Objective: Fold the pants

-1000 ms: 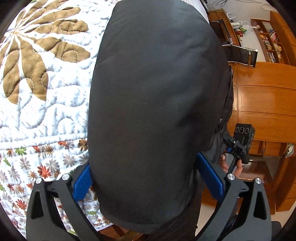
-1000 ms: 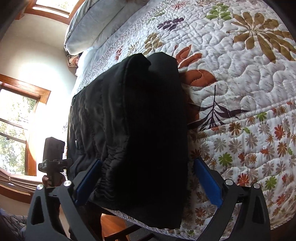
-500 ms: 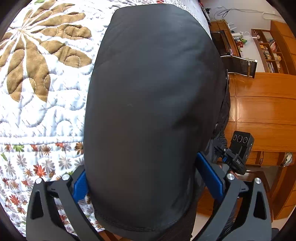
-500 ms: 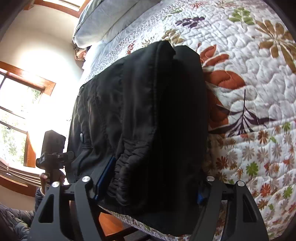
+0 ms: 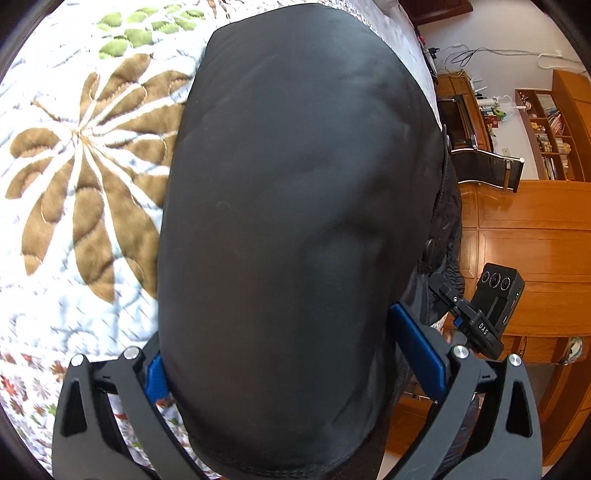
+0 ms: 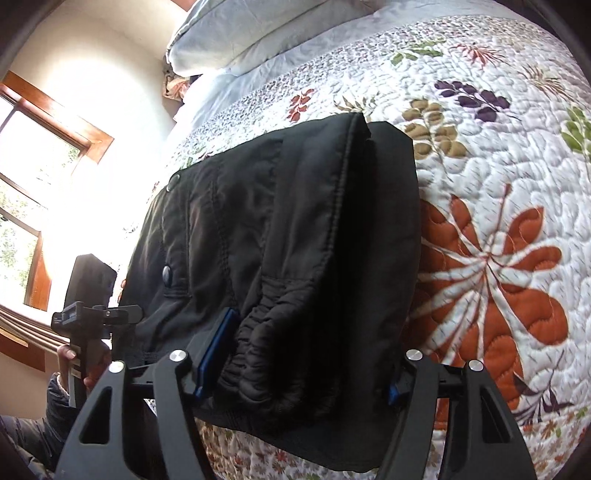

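The black pants (image 5: 295, 221) lie folded into a thick bundle on the quilted bed (image 5: 74, 184). In the left wrist view the bundle fills the wide gap of my left gripper (image 5: 277, 336); the cloth hides most of the left pad, and the jaws stand at full width. In the right wrist view the pants (image 6: 295, 221) show a snap button and a gathered waistband. My right gripper (image 6: 314, 350) is shut on that bunched end, with its left pad pressed into the gathers and its right pad hidden under cloth.
The bed's edge runs just under both grippers, with wooden floor and wooden cabinets (image 5: 535, 240) beyond. Pillows (image 6: 258, 33) lie at the head of the bed and a window (image 6: 33, 155) is at the left. A hand (image 6: 70, 365) holds the other gripper.
My right gripper's jaws have closed in onto the gathered end of the pants. Both grippers and the bundle have slid across the quilt, whose flower pattern has shifted in both views.
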Available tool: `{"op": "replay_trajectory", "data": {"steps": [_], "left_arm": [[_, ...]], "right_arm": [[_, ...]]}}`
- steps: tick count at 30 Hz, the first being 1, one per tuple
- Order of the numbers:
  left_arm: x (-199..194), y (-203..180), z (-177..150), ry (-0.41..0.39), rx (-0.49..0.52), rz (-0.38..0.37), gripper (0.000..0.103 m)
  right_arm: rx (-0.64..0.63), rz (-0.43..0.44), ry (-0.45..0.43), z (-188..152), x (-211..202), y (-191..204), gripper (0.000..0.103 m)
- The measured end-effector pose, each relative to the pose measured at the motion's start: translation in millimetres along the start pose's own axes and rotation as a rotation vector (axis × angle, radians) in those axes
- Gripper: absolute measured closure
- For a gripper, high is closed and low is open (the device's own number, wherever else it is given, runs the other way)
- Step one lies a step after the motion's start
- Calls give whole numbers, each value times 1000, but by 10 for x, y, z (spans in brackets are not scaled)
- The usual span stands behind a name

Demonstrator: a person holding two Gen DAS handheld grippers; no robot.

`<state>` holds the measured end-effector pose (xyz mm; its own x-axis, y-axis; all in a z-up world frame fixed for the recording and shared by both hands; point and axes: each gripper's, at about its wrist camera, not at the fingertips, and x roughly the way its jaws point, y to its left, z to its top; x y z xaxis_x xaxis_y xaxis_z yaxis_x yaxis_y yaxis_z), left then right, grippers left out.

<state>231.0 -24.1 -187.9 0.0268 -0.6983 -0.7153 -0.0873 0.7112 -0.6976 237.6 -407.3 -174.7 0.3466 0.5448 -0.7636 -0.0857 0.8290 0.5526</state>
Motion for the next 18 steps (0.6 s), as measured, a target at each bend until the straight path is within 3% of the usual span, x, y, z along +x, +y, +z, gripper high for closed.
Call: {"op": "replay_trajectory", "data": {"steps": [9, 18], "left_arm": [[-185, 40, 474, -42, 23, 71, 3], [-233, 196, 904, -48, 36, 101, 3]], "right_arm": [[-9, 41, -4, 354, 320, 136, 36], [-28, 29, -3, 716, 517, 244, 36]]}}
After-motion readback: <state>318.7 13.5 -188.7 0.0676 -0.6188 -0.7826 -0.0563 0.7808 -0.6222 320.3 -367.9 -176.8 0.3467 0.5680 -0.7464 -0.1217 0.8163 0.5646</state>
